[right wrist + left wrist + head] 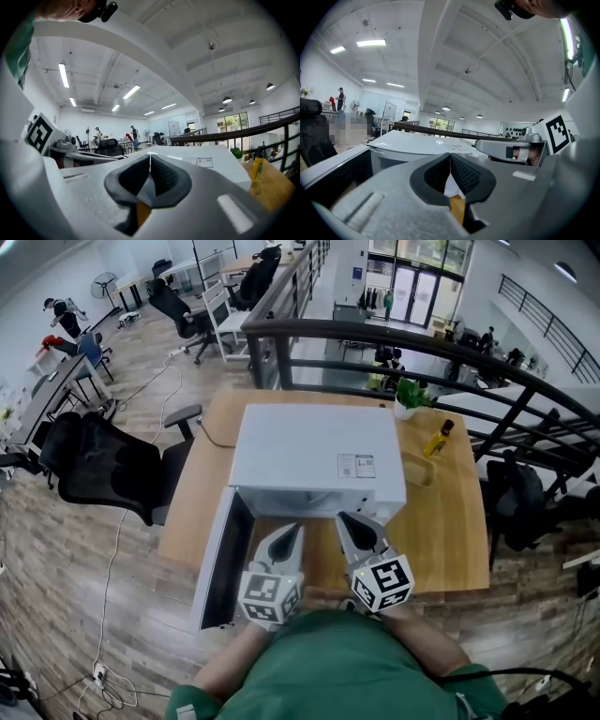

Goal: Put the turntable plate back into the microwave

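A white microwave [314, 460] stands on the wooden table [441, 540], its door [225, 559] swung open to the left. In the head view my left gripper [292, 531] and right gripper [344, 519] are held side by side just in front of the microwave's opening, both pointing at it. The jaws of each are shut with nothing between them. The left gripper [450, 157] looks over the microwave's top [422, 143], and so does the right gripper [150, 157]. No turntable plate shows in any view; the oven's inside is hidden.
A yellow bottle [437, 439] and a potted plant [410, 396] stand on the table to the right of the microwave. A dark railing [422, 352] curves behind the table. A black office chair [112, 465] sits at the table's left.
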A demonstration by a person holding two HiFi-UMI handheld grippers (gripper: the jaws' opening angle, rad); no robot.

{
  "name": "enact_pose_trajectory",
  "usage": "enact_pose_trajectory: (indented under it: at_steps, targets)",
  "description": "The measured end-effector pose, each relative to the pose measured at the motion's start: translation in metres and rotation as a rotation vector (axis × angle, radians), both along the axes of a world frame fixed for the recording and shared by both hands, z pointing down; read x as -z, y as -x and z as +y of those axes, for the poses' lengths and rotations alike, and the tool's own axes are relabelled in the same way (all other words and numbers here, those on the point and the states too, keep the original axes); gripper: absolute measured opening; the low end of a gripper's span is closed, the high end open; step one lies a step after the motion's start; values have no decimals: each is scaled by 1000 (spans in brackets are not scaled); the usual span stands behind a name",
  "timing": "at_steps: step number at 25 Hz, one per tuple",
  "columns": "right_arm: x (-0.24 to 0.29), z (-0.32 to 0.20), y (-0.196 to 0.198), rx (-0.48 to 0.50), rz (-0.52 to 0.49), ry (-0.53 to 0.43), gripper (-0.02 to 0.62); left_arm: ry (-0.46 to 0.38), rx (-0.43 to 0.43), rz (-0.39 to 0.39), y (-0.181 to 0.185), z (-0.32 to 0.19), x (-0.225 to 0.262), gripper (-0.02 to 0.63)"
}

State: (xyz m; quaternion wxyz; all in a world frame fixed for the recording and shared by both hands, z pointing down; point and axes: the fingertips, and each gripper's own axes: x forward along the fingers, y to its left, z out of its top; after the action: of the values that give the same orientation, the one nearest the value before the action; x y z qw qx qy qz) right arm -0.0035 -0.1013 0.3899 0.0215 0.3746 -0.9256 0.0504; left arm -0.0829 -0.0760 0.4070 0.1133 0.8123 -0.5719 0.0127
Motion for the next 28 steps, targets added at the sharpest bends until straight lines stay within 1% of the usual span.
enact_pose_trajectory:
  at_steps: [5, 16, 28]
  targets:
    - [2, 2, 3, 11, 2, -15, 9, -12, 7, -2, 1, 1, 1, 12]
    - [-2, 6, 2, 25, 3, -7, 9, -4, 22, -2, 0, 6, -2, 12]
    - [-6, 3, -3, 31, 0, 1, 3, 8, 19, -11, -2, 1, -4, 12]
